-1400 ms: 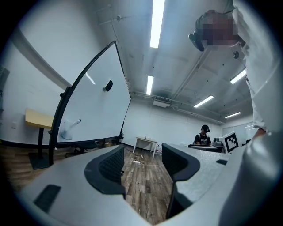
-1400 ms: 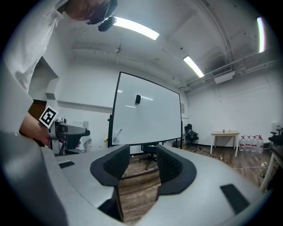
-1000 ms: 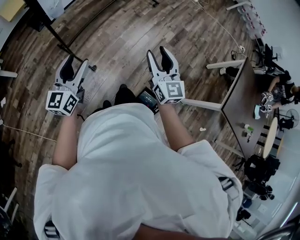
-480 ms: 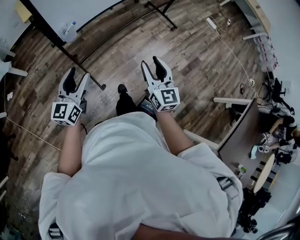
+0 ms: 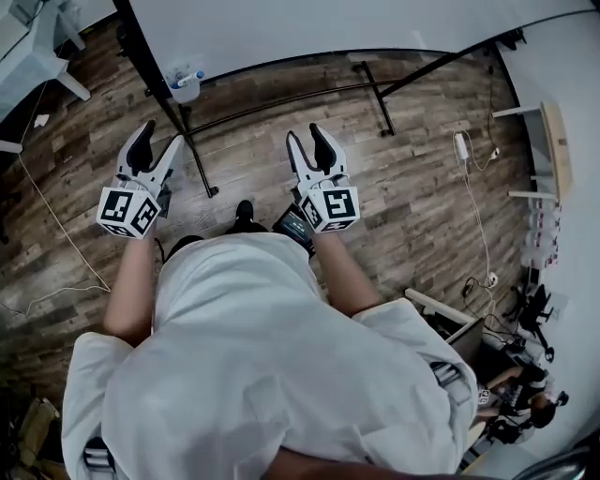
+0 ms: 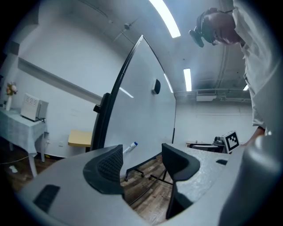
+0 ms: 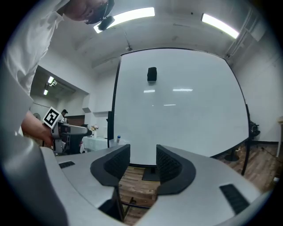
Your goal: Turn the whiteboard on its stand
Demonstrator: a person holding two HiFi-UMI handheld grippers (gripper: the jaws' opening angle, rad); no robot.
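The whiteboard (image 5: 309, 28) fills the top of the head view, and its black stand (image 5: 281, 98) has feet spread on the wood floor. My left gripper (image 5: 159, 137) is held open in the air short of the stand's left upright (image 5: 155, 75). My right gripper (image 5: 305, 133) is open too, facing the board's lower edge. In the left gripper view the whiteboard (image 6: 141, 101) shows edge-on past the open left gripper (image 6: 141, 163). The right gripper view has the whiteboard (image 7: 185, 110) square ahead beyond the empty right gripper (image 7: 143, 164). Neither gripper touches the board.
A cup of markers (image 5: 185, 84) hangs on the stand's left upright. A small black item (image 7: 151, 73) sticks to the board. A cable (image 5: 56, 234) runs over the floor at the left, with a power strip (image 5: 462, 145) and shelf (image 5: 553, 141) at the right. A white table (image 6: 22, 126) stands left.
The view has swung round and the whiteboard with its stand has come into sight at the top. Both grippers have stayed open and kept their spacing.
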